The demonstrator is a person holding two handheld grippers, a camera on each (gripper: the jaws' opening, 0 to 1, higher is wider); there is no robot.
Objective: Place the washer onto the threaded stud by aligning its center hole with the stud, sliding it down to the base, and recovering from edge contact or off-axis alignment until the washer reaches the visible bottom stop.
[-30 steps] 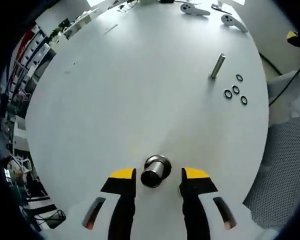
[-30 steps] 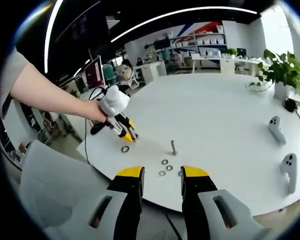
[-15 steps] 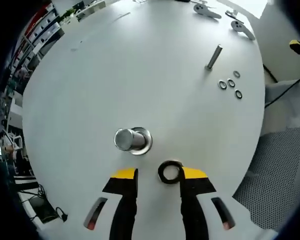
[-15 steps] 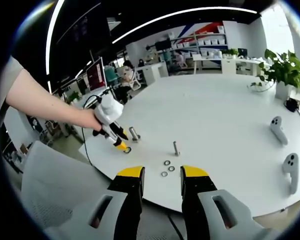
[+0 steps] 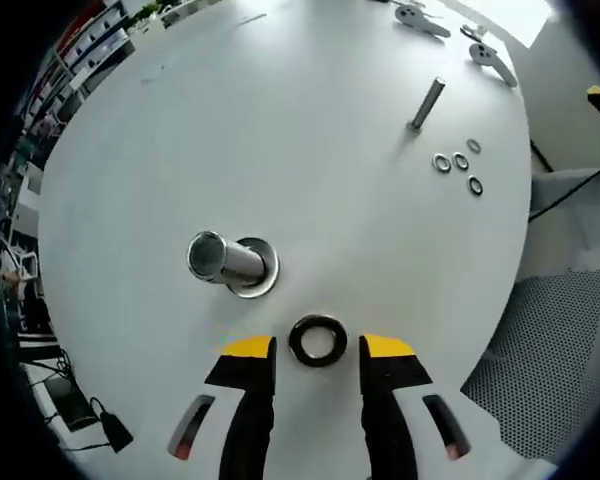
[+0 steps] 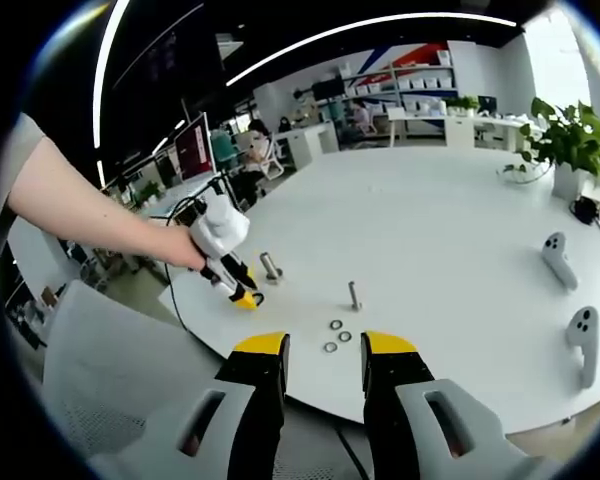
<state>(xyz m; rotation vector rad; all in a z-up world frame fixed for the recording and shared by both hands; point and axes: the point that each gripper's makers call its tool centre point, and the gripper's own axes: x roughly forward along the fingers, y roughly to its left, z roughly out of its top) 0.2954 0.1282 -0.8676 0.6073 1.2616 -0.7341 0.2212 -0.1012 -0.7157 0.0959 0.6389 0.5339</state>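
The washer (image 5: 317,340) lies flat on the worktop (image 5: 310,150), now centred between the left gripper (image 5: 317,347)'s open jaws; half a second ago it sat against the right jaw. The threaded stud (image 5: 225,262) stands just beyond, bare. The grasp looks ready. The right gripper (image 6: 323,345) hovers well back, open and empty.

Round white table (image 6: 450,220), office shelving (image 6: 400,85)

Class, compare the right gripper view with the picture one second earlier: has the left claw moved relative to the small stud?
Yes. The left claw has backed away from the small stud, uncovering the big stud and ending beside it.
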